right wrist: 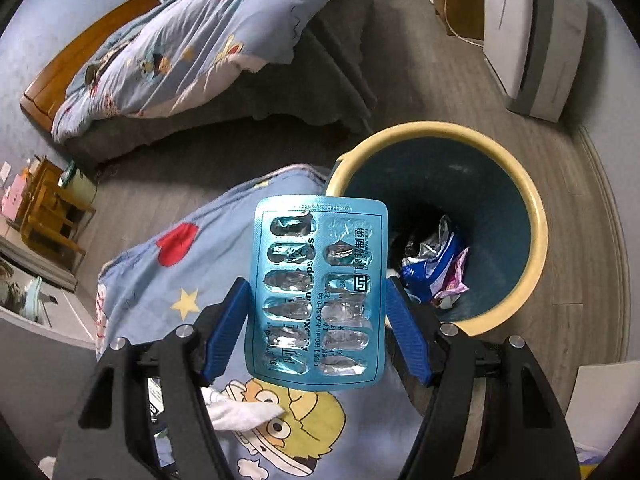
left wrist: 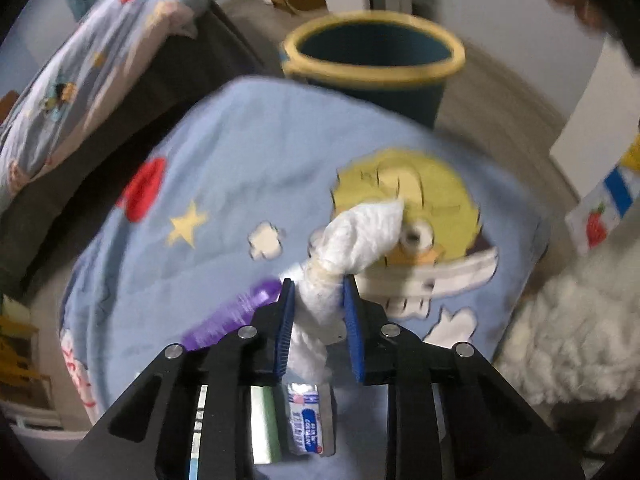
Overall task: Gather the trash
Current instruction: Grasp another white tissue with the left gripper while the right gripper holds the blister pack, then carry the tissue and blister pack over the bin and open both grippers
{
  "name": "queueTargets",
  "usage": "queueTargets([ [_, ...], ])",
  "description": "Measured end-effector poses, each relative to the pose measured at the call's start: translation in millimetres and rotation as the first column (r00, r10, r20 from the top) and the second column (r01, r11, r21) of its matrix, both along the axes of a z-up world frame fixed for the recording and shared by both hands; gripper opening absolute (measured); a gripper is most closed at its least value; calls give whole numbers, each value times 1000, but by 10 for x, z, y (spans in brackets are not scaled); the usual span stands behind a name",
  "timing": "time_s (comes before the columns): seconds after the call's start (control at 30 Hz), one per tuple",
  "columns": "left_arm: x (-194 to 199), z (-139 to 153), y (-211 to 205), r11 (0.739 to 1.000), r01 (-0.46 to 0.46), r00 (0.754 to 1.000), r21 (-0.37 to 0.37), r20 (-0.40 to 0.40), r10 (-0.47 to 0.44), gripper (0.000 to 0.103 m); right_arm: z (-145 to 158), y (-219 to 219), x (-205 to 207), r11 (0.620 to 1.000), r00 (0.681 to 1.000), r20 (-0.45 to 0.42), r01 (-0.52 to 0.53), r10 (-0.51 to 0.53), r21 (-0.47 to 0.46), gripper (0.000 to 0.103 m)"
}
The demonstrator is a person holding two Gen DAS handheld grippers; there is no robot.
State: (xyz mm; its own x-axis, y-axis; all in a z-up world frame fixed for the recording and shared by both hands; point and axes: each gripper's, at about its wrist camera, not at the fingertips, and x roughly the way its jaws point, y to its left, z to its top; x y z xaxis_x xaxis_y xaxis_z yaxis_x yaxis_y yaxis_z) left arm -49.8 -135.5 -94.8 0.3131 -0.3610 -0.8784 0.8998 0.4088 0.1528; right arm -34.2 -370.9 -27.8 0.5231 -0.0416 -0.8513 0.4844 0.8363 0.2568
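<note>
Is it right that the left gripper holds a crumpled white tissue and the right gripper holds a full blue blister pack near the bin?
Not quite: the blue foil blister pack in the right gripper is empty, its pockets burst open, as the right wrist view shows. The left gripper does hold the crumpled white tissue, near the yellow-rimmed blue bin.

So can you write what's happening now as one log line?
left claw: shut on crumpled tissue | right claw: shut on empty pill blister pack | trash bin: holds wrappers
</note>
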Motion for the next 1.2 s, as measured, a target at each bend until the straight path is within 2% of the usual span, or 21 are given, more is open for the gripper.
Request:
queueTargets([
  [0.1, 85, 239, 39, 996, -47, 999, -78, -16, 46, 26, 28, -117, -29, 999, 999, 24, 33, -33, 28, 68],
  [0.3, 333, 622, 53, 977, -135, 991, -167, -18, 134, 26, 59, -361, -64, 995, 994, 53, 89, -91, 46, 68],
  [0.5, 553, 871, -156, 964, -155, 987, -216, 8, 160, 26, 32, -690, -129, 983, 980, 80, 181, -182, 22, 68],
  [0.7, 801, 1002, -695, 966, -132, 989, -224, 31, 142, 26, -161, -1124, -310, 945, 942, 78, 324, -327, 54, 68],
  [0.83, 897, 990, -1099, 971, -95, 995, -222, 21, 102, 26, -227, -1392, -438, 909, 904, 122, 395, -410, 130, 68],
  [0.93, 938, 918, -1421, 973, -76, 997, -218, 1, 78, 26, -252, -1479, -457, 900, 893, 137, 410, -429, 146, 68],
  [1.07, 985, 700, -1807, 973, -84, 996, -216, -57, 73, 26, -348, -1619, -511, 887, 883, 125, 432, -453, 162, 68],
  [1.2, 971, 361, -2133, 978, -84, 993, -192, -103, 65, 26, -430, -1696, -547, 872, 875, 107, 445, -472, 204, 68],
])
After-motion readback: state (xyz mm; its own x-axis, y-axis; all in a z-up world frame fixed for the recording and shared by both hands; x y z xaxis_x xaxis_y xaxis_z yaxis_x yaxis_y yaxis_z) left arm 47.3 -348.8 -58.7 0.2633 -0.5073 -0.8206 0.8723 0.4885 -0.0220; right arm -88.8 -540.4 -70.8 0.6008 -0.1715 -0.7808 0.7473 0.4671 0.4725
